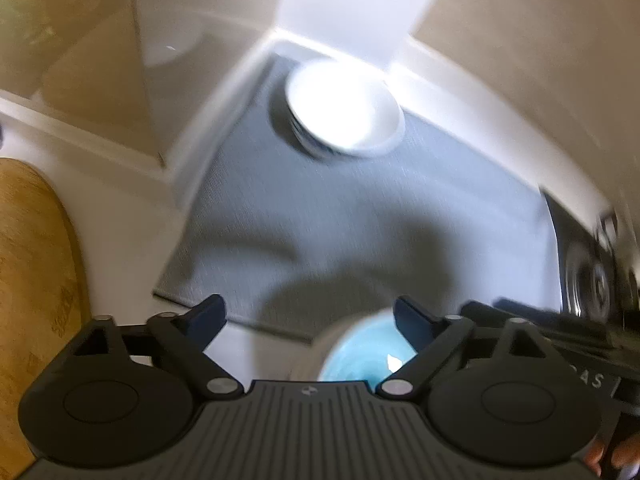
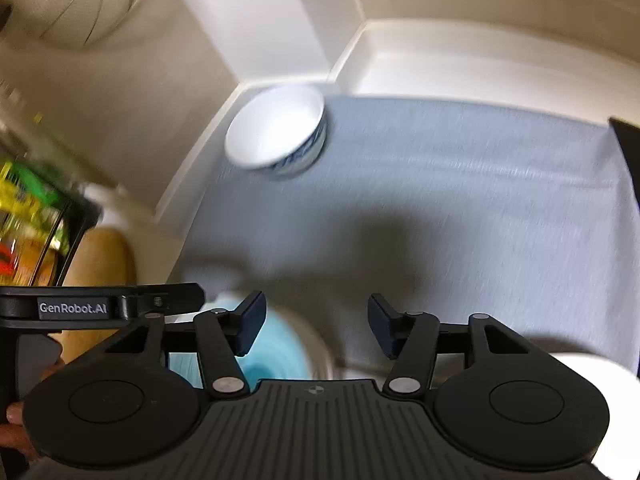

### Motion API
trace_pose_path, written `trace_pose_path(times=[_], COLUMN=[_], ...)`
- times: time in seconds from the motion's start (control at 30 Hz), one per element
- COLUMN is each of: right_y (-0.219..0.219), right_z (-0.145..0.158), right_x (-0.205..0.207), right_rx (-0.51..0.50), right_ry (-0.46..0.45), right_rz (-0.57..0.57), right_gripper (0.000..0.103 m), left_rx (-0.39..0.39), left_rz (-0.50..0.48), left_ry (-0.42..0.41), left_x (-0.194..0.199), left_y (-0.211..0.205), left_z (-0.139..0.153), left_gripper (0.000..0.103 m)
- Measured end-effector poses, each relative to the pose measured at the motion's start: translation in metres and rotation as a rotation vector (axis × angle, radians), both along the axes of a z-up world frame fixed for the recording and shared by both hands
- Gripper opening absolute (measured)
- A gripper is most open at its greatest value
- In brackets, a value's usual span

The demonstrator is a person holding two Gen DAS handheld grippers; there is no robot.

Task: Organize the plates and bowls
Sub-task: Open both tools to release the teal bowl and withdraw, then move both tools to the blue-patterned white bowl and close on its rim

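Left wrist view: a wooden board (image 1: 32,264) lies at nine o'clock. The left gripper (image 1: 308,316) is spread wide, nothing between its jaws. A blue-glazed bowl (image 1: 360,356) sits just below its right fingertip, at five o'clock. A white bowl (image 1: 344,108) rests on the grey mat (image 1: 360,208) at twelve o'clock, well apart.

Right wrist view: the right gripper (image 2: 316,324) stands part-spread and empty; the blue-glazed bowl (image 2: 276,352) lies under its left fingertip, the white bowl (image 2: 276,128) at eleven o'clock.

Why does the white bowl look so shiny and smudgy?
Left wrist view: glare washes out the white bowl, its edges smeared by motion blur. Right wrist view: the bowl is blurred too, less glary; a dark shadow crosses the grey mat.
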State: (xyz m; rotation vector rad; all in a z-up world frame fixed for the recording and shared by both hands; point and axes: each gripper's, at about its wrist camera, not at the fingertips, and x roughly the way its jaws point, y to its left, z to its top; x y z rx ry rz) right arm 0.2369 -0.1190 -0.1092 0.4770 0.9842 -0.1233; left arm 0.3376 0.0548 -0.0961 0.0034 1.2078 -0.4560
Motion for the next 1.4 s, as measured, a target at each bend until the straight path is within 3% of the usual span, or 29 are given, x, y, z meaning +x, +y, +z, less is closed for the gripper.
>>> trace_pose_path(times=[0.23,0.4,0.93,1.4], right_y=[-0.016,-0.030,-0.044,-0.047], right_z=[0.007,-0.003,-0.033,-0.057], right_x=[0.041,0.073,0.145,0.172], right_rx=[-0.046,-0.054,-0.063,-0.081], right_ry=[-0.061,-0.063,-0.076,-0.045], right_rz=[-0.039,-0.047,-0.017,0.001], right_gripper=[0.061,0.061,0.061,0.061], left_rx=[-0.011,0.007,0.032,0.066], left_rz=[0.240,0.321,0.372,0.391], left_ry=[-0.060,-0.063,-0.070,-0.046], left_x=[0.036,0.054,0.091,0.098], left_y=[-0.005,-0.015,-0.042,-0.046], left_z=[-0.007,-0.019,-0.040,-0.050], left_gripper=[0.097,0.097,0.097,0.097])
